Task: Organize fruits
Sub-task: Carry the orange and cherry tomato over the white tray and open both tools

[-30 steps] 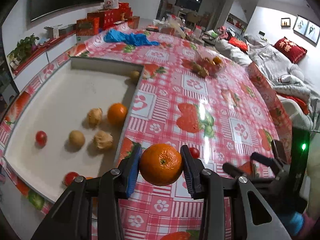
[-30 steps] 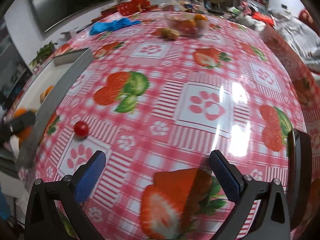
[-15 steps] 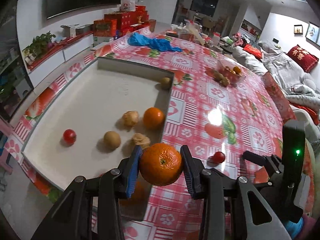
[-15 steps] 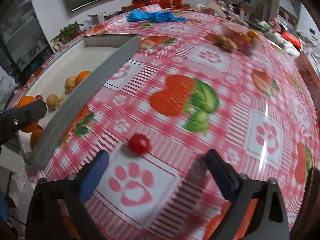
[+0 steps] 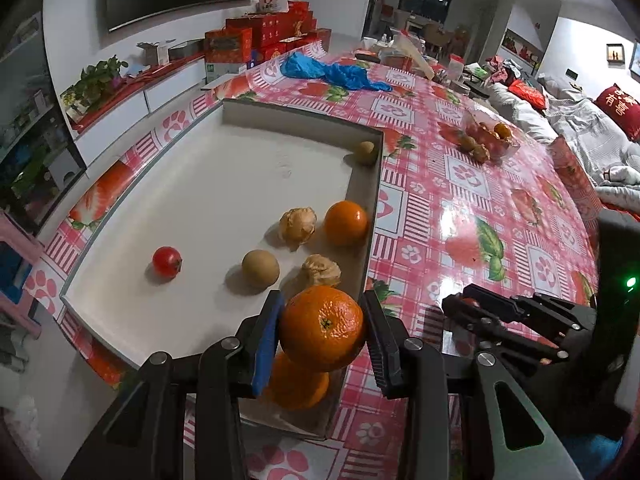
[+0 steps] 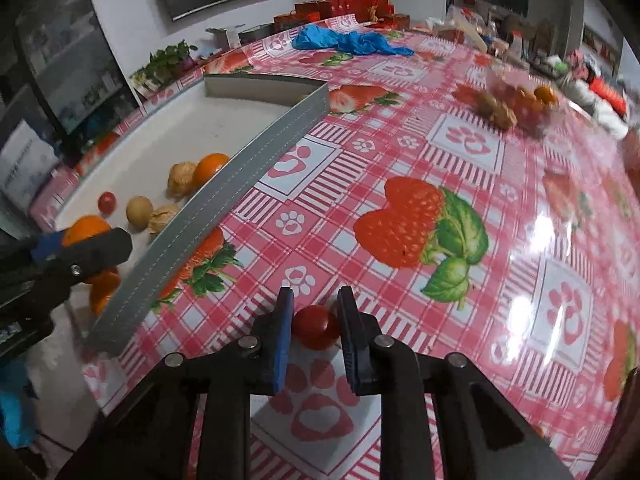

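Observation:
My left gripper (image 5: 322,330) is shut on an orange (image 5: 322,328) and holds it above the near right corner of the white tray (image 5: 208,200). Another orange (image 5: 296,388) lies in the tray right below it. The tray also holds an orange (image 5: 346,222), a red tomato (image 5: 167,261), a brown round fruit (image 5: 260,269) and two husked fruits (image 5: 298,224). My right gripper (image 6: 314,326) is shut on a small red tomato (image 6: 316,326) that rests on the tablecloth beside the tray wall (image 6: 224,204).
A clear bowl of fruit (image 5: 486,140) stands far right on the strawberry tablecloth (image 5: 460,200). A blue cloth (image 5: 332,74) lies at the back. A small green fruit (image 5: 365,153) sits in the tray's far corner. The table's near edge is close.
My left gripper has carried the orange left, over the tray's corner. My right gripper has moved to the small tomato and closed from wide open onto it.

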### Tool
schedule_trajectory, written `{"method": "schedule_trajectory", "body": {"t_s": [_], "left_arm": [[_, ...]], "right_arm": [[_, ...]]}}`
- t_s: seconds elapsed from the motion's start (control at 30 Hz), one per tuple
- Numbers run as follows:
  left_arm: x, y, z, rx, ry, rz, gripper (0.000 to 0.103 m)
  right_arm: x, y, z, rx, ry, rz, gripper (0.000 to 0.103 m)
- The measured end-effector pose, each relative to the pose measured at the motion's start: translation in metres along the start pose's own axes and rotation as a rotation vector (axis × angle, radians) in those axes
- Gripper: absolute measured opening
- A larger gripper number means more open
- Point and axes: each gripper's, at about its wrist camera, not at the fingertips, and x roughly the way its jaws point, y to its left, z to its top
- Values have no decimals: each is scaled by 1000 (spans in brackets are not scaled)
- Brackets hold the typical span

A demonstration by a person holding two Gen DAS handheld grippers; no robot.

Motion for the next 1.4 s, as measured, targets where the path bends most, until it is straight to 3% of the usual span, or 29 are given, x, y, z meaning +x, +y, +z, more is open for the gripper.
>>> {"method": "schedule_trajectory", "body": {"t_s": [0.87,1.4], "left_arm": [[3,-1,-4,-3,0,-1,41],[-21,39,31,-13,-54,31,41]], "right_arm": [[-26,-25,1,98,-27,71,25],[-40,-3,37,66,-50,140,25]]}}
